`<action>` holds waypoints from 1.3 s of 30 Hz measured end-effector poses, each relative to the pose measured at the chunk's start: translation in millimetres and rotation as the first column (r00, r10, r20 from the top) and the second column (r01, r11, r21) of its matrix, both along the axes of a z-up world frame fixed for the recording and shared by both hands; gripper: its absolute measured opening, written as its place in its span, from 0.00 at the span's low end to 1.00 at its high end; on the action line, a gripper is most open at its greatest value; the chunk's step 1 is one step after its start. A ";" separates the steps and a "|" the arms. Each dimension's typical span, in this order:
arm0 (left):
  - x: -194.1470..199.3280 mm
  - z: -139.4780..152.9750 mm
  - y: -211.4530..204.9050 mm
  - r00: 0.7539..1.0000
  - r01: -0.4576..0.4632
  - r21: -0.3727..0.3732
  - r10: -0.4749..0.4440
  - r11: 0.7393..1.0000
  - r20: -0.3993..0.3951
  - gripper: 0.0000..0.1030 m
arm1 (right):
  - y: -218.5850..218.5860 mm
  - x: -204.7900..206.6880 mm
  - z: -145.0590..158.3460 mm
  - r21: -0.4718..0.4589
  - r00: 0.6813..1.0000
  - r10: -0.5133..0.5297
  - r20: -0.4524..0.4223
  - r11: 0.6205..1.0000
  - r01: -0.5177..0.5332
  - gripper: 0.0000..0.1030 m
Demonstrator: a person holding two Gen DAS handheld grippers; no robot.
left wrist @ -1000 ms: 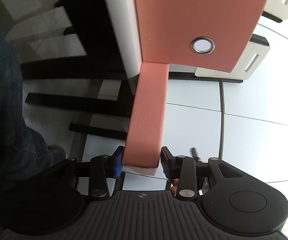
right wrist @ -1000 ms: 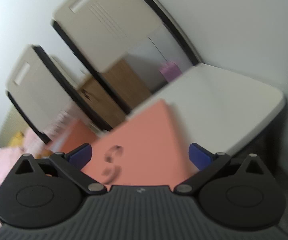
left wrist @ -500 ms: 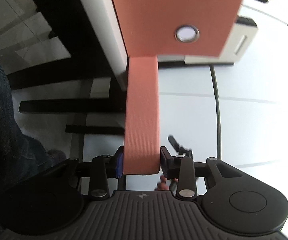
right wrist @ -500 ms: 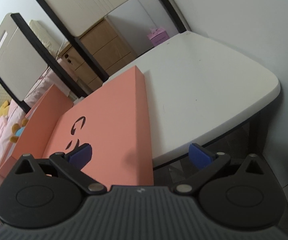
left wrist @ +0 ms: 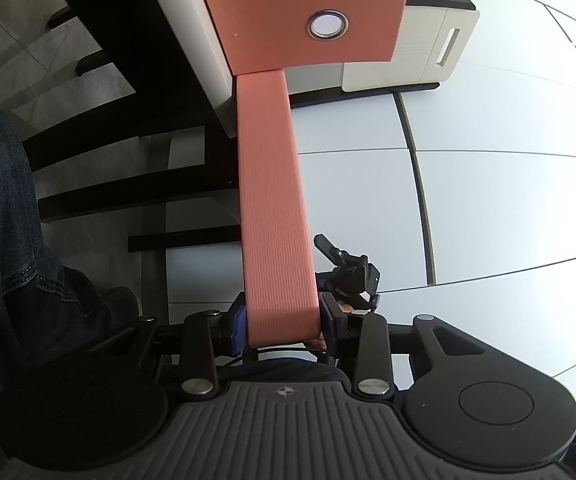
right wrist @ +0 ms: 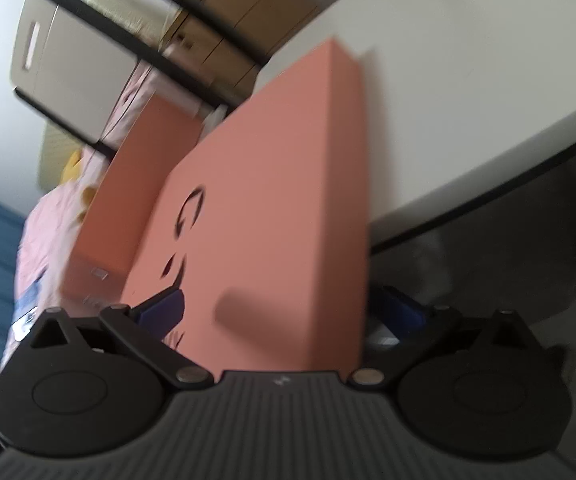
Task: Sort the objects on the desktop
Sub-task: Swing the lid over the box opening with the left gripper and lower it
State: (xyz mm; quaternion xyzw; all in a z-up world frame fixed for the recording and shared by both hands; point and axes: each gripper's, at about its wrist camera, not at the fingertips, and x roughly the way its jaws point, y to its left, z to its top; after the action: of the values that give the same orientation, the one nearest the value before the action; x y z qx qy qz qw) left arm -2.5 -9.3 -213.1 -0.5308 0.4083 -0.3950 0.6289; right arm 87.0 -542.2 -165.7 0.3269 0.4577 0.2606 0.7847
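Fingers (left wrist: pixel 236 326) on my left gripper (left wrist: pixel 281 326) are clamped on the narrow ribbed edge of a salmon-pink box (left wrist: pixel 273 208); that edge runs up from the blue pads to a broad pink face with a round metal-ringed eyelet (left wrist: pixel 327 25). I see the box's far end at the edge of the white surface (left wrist: pixel 191 40), with dark frame bars and floor to the left; a leg in blue jeans (left wrist: pixel 3 216) fills that side. On my right gripper (right wrist: pixel 283 304), the fingers (right wrist: pixel 163 304) are spread wide; the flat pink box (right wrist: pixel 283 184) with black markings lies between them, its far end resting on the white surface (right wrist: pixel 468 92). This view is blurred, so I cannot tell whether either pad touches it; possibly a 2nd pink panel (right wrist: pixel 127 208) stands to its left.
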 end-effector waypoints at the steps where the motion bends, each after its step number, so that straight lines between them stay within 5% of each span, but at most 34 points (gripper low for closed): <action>1: 0.7 2.9 0.1 1.000 -0.002 0.010 0.002 1.000 0.008 0.39 | 3.0 0.6 -0.9 0.016 1.000 0.020 -0.002 1.000 -0.020 0.91; 7: 3.1 26.6 2.4 0.996 -0.011 0.073 0.004 0.997 0.089 0.44 | 6.2 -7.7 9.1 0.010 1.000 0.011 0.005 1.000 -0.011 0.79; 12: 0.5 55.1 16.7 0.982 -0.035 0.023 0.030 0.999 0.185 0.46 | 1.7 -24.8 33.0 0.037 0.998 -0.037 0.051 0.999 0.035 0.75; 21: -5.3 108.3 28.7 0.929 -0.055 0.008 0.049 0.998 0.367 0.45 | 9.2 -68.9 89.4 0.079 0.973 -0.119 0.197 0.991 0.106 0.73; 34: -3.0 129.7 2.5 0.895 -0.057 0.031 0.037 0.998 0.444 0.45 | 13.0 -100.0 127.8 0.076 0.939 -0.134 0.316 0.990 0.116 0.73; 39: -6.4 154.4 -0.3 0.862 -0.078 0.033 0.051 0.996 0.504 0.46 | 13.3 -109.3 142.6 0.074 0.922 -0.138 0.362 0.990 0.119 0.73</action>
State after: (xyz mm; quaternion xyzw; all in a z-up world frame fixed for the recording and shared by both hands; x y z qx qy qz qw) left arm -8.9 -9.6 -58.6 -0.4067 0.2227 -0.4874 0.7399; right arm -22.3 -528.9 -23.1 0.3217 0.2744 0.2765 0.8630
